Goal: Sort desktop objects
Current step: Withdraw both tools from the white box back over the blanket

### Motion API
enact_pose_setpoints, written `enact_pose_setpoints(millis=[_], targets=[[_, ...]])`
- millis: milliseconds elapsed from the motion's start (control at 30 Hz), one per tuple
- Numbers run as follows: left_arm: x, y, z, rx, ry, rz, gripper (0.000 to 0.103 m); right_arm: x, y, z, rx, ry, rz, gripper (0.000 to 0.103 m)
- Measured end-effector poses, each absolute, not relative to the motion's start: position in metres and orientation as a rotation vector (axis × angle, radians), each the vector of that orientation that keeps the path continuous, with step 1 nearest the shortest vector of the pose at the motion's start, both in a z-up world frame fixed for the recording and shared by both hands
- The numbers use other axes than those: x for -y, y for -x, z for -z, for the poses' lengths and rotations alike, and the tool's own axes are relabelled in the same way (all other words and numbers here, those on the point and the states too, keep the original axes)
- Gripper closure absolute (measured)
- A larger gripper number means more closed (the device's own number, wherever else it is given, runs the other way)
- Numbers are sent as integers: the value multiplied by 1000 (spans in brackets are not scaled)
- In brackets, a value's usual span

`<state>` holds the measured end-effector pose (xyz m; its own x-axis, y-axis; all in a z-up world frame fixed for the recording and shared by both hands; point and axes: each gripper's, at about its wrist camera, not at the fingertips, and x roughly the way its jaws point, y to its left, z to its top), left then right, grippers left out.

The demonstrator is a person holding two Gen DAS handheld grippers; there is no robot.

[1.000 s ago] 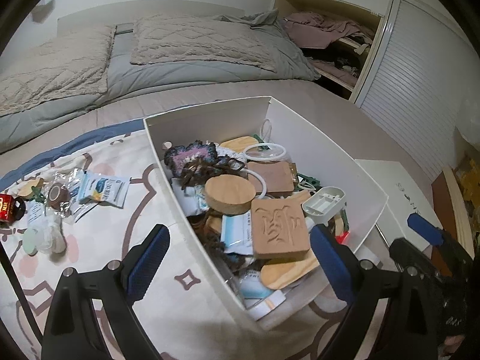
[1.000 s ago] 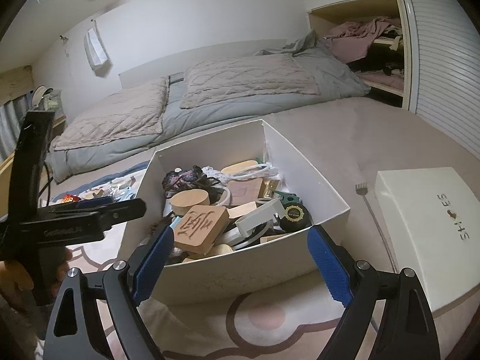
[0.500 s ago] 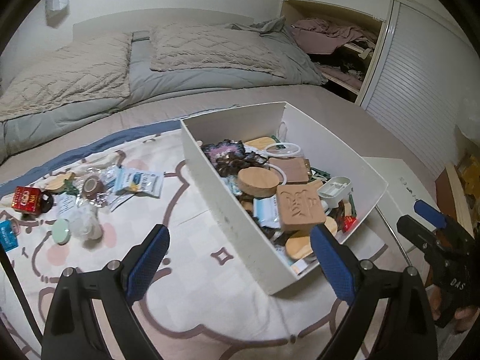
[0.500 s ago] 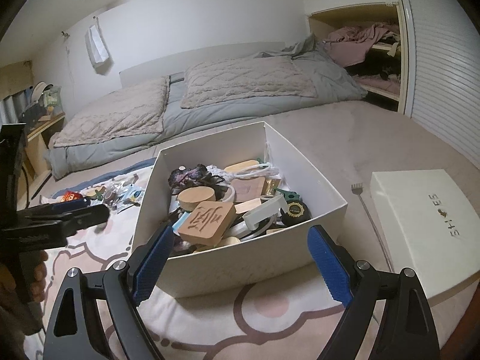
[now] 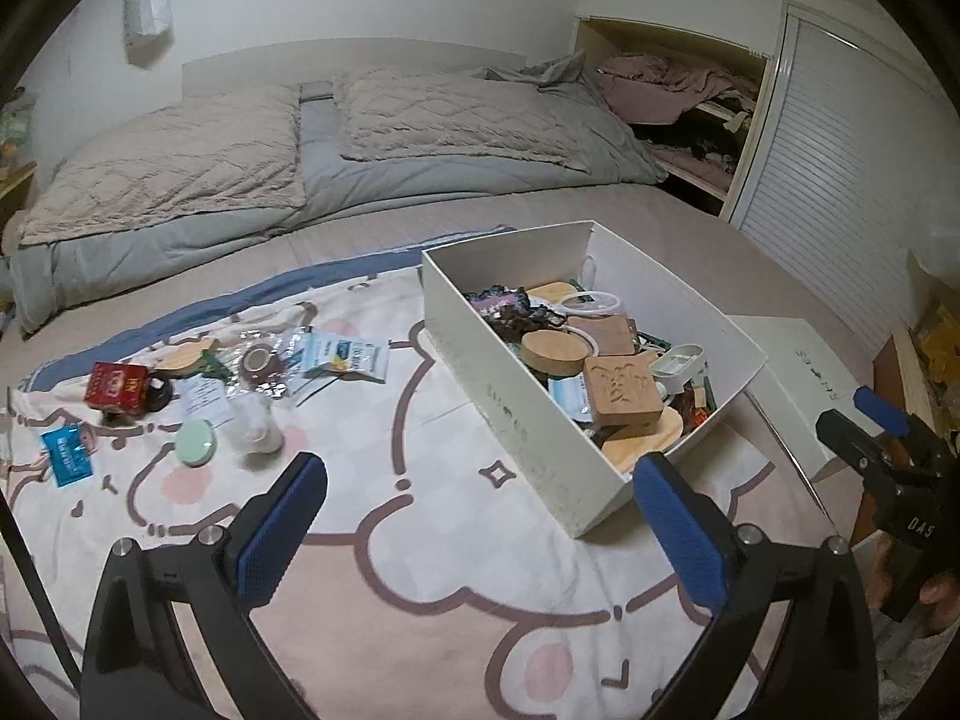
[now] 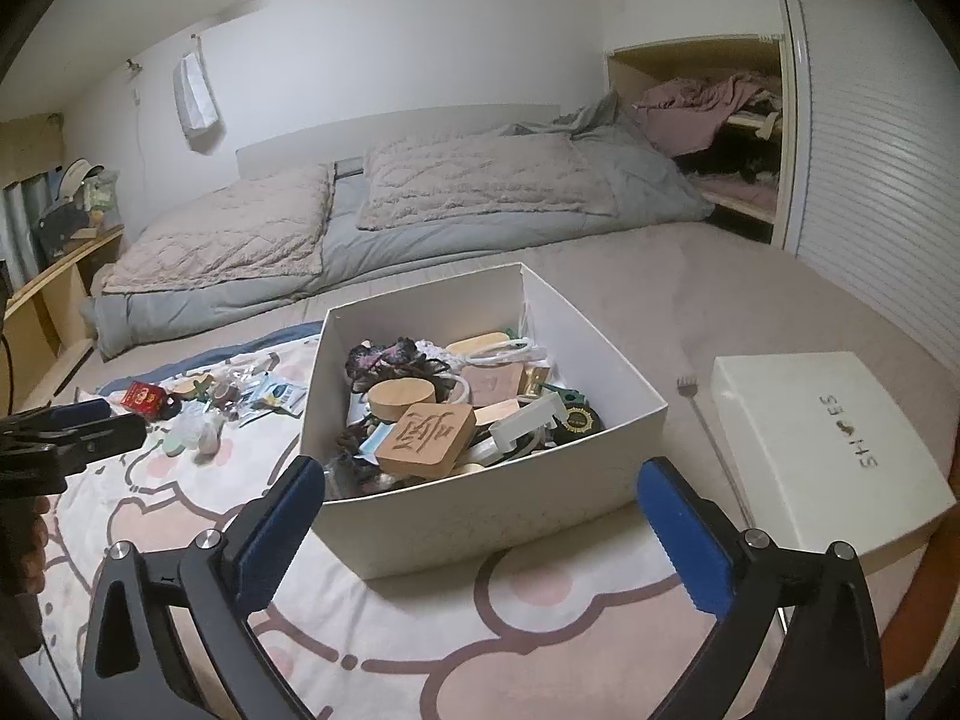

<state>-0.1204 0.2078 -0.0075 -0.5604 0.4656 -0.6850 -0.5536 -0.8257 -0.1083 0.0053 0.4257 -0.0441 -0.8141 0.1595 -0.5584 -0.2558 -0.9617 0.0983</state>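
A white open box (image 5: 510,408) (image 6: 480,528) stands on a patterned cloth and holds several items, among them a carved wooden block (image 5: 621,390) (image 6: 426,438) and a round wooden lid (image 5: 552,351). Loose items lie on the cloth left of the box: a red box (image 5: 117,387), a blue-white sachet (image 5: 345,354), a green disc (image 5: 195,443) and a blue packet (image 5: 66,462). My left gripper (image 5: 480,528) is open and empty, above the cloth before the box. My right gripper (image 6: 480,534) is open and empty, in front of the box's near wall.
A white box lid (image 6: 822,444) (image 5: 798,384) marked SHOES lies right of the box, with a thin metal back-scratcher (image 6: 711,438) between them. Pillows and a grey duvet (image 5: 372,138) lie behind. A closet with clothes (image 6: 708,120) is at the back right.
Both grippers have pulled back from the box, the left one also to the left, so more of the cloth and the loose items shows. Both stay open and empty.
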Motion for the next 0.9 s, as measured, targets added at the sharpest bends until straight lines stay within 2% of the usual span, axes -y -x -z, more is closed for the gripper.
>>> enact_pose_setpoints(millis=[900], targets=[[-80, 26, -69, -108, 854, -2583, 0, -336, -73, -19, -93, 762, -2846, 0]])
